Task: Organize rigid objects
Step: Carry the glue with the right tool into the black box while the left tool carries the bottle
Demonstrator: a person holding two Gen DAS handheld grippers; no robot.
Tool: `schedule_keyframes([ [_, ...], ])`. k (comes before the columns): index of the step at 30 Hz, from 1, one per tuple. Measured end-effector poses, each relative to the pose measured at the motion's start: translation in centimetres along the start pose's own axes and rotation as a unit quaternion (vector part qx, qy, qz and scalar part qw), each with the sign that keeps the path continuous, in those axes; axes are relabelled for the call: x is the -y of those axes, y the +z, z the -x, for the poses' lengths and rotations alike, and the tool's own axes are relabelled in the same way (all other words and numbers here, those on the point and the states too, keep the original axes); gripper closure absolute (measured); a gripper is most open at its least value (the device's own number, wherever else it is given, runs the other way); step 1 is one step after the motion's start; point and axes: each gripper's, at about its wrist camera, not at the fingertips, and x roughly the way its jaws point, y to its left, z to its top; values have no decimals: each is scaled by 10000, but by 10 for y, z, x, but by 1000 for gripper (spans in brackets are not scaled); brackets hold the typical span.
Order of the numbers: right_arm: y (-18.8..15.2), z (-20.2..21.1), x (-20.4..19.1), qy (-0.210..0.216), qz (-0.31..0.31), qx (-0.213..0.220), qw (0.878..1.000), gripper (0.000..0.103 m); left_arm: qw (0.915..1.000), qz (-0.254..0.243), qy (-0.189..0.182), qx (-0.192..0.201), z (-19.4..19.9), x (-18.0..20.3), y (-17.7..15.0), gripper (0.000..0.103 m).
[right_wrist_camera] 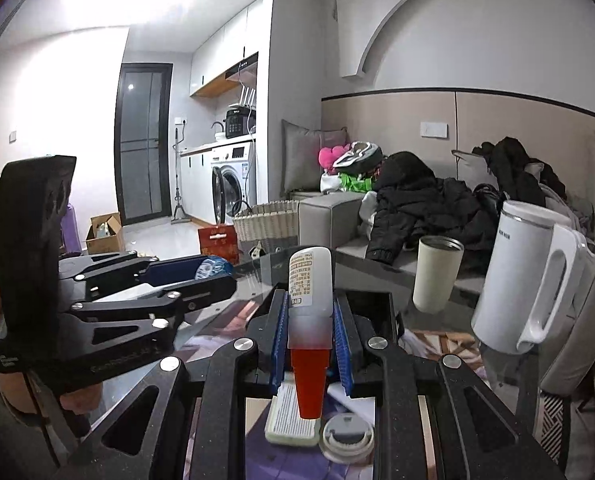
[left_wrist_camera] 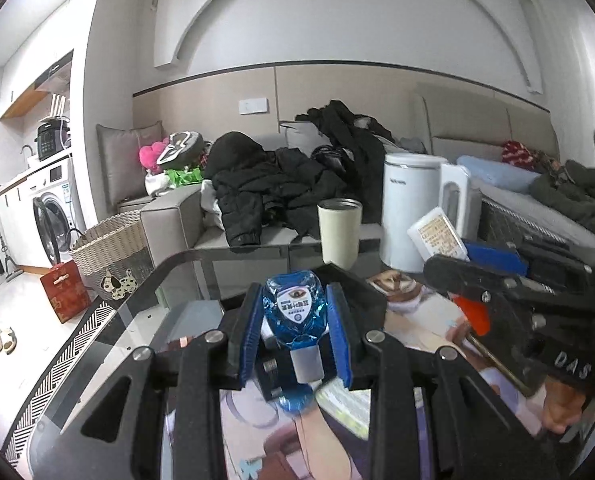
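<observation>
My left gripper [left_wrist_camera: 295, 326] is shut on a small blue bottle [left_wrist_camera: 293, 312] with a shield label, held above the glass table [left_wrist_camera: 169, 276]. My right gripper [right_wrist_camera: 310, 328] is shut on a white bottle with a red cap [right_wrist_camera: 309, 300], cap toward the camera. In the left wrist view the right gripper [left_wrist_camera: 457, 264] is at the right with the white bottle [left_wrist_camera: 437, 236] in it. In the right wrist view the left gripper [right_wrist_camera: 217, 276] is at the left with the blue bottle [right_wrist_camera: 213, 267].
A cream tumbler [left_wrist_camera: 339, 232] and a white kettle [left_wrist_camera: 413, 208] stand at the table's far side. Below the right gripper lie a white flat box [right_wrist_camera: 293, 416] and a round lid [right_wrist_camera: 347, 438]. A sofa with dark clothes [left_wrist_camera: 281, 184] and a wicker basket [left_wrist_camera: 113, 252] lie beyond.
</observation>
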Motion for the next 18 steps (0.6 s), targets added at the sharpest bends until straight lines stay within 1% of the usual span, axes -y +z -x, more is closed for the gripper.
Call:
schedule_keyframes([
  [5,14,-23,0,-117,125,136,9998,82,9996,226,134,90,-20,-10,13,73],
  [9,24,-44,8,-197,102,237,9995,82,9989,375,222,195,-37,-15,22,73],
  [12,29,-63,8,-135,226,164,9995,82,9984,453,275,213,-49,-18,25,73],
  [14,31,-77,9,-221,320,156,9991,82,9981,506,303,188,-56,-22,27,73],
  [18,32,-102,16,-282,203,4,9994,82,9972,631,387,71,-76,-28,29,73],
])
